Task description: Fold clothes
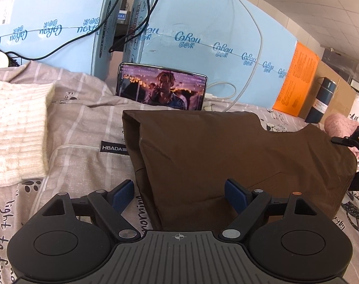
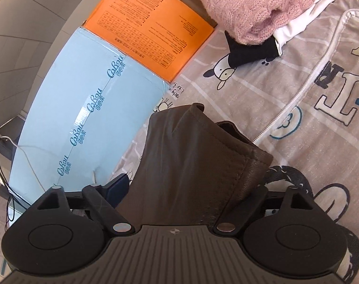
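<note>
A brown garment [image 1: 226,156] lies on the bed sheet [image 1: 84,127], already folded into a thick, smooth bundle, so I think the folding is nearly done. The left gripper [image 1: 179,195] has its two blue pads wide apart, one on each side of the bundle's near edge, not squeezing it; it looks ready to grab or just let go. The right gripper [image 2: 191,189] has the brown cloth bunched between its fingers, but one finger is hidden, so I cannot tell if it is pinching. Up close the cloth looks a bit like soft leather, with a stitched seam. A fluffy white sweater [image 1: 16,130] and a pink knit [image 2: 255,2] wait off to the sides. A phone [image 1: 161,87] leans against a blue box [image 1: 203,30].
</note>
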A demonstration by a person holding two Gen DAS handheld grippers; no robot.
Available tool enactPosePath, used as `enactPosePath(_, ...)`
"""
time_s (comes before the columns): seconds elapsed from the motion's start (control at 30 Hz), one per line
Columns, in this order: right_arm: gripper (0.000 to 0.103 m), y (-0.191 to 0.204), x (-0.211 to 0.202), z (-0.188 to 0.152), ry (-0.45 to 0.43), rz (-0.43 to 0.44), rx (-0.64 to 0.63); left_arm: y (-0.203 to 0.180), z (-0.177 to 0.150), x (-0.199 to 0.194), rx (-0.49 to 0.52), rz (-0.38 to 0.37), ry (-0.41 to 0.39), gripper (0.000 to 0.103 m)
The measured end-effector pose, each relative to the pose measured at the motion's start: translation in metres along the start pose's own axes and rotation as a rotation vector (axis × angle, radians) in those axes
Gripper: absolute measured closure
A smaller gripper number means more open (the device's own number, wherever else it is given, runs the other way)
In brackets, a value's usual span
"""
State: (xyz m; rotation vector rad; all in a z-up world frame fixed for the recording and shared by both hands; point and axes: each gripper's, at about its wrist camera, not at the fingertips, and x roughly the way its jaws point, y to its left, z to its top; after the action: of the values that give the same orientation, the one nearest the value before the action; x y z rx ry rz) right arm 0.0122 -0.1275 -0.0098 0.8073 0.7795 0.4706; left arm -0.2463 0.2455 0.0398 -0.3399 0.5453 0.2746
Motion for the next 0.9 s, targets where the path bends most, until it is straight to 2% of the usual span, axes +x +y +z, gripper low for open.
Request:
enactPosePath(0.03,0.067,-0.002,0.002,-0.001,0.000,0.007,0.022,0.001,0.000,0.000,-0.006,-0.001,0.000,0.017)
enactPosePath(0.07,0.077,-0.003,0.001,-0.003,-0.002,0.007,0.030,0.002,0.001,0.000,-0.011,-0.002,-0.001,0.017)
enactPosePath(0.13,0.091,-0.002,-0.008,-0.004,-0.024,0.004,0.006,0.002,0.001,0.000,-0.012,-0.002,0.000,0.017)
enactPosePath(0.17,0.094,-0.002,-0.013,-0.005,-0.034,0.006,-0.003,0.002,0.001,0.000,-0.010,-0.001,-0.001,0.017)
enactPosePath(0.33,0.098,0.000,-0.055,-0.001,-0.114,0.035,-0.037,0.001,0.001,-0.002,0.001,-0.027,-0.025,0.017)
enactPosePath(0.43,0.098,-0.004,-0.077,0.006,-0.176,-0.015,-0.037,-0.001,0.000,-0.005,0.012,-0.037,-0.048,0.017)
enactPosePath(0.6,0.098,0.005,-0.097,0.016,-0.266,-0.136,-0.123,-0.007,-0.001,-0.004,0.051,-0.013,-0.044,0.017)
enactPosePath(0.77,0.096,0.053,-0.104,-0.002,-0.281,-0.070,-0.300,-0.021,-0.004,0.008,0.147,0.059,0.018,0.016)
enactPosePath(0.9,0.096,0.101,-0.102,-0.030,-0.258,0.001,-0.448,-0.019,-0.005,0.010,0.148,0.069,0.035,0.013)
